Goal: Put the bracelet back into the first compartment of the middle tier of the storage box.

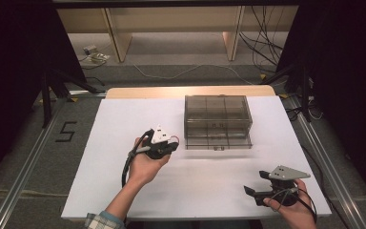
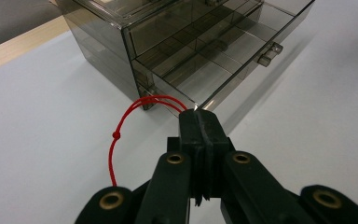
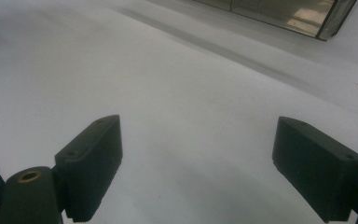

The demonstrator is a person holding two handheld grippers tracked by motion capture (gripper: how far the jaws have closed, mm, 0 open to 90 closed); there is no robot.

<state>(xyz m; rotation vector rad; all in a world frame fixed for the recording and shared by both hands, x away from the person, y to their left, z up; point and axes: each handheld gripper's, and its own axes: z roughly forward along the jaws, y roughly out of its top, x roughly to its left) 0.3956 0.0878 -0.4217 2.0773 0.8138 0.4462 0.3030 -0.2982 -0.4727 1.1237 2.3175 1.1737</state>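
My left hand-held gripper [image 2: 199, 122] has its jaws clamped tight on a red cord [image 2: 121, 130], a thin loop with a small knot that hangs out to the side of the tips. I hold it just beside the front corner of the smoky clear drawer box [image 1: 218, 119], which stands toward the far middle of the white surface [image 1: 124, 124]. The box's lower drawer [image 2: 223, 60] is pulled out, and its divided compartments look bare from the left gripper view. I judge that the pick-up is done and the cord is at the drawer's edge, so what is left is to carry it over a compartment, let go and probably push the drawer shut. None of the cord lies inside the drawer yet.

My right hand-held gripper [image 1: 259, 183] waits well apart, low over the near right part of the surface, jaws spread wide with nothing between them. It seems free to steady the box or close the drawer.
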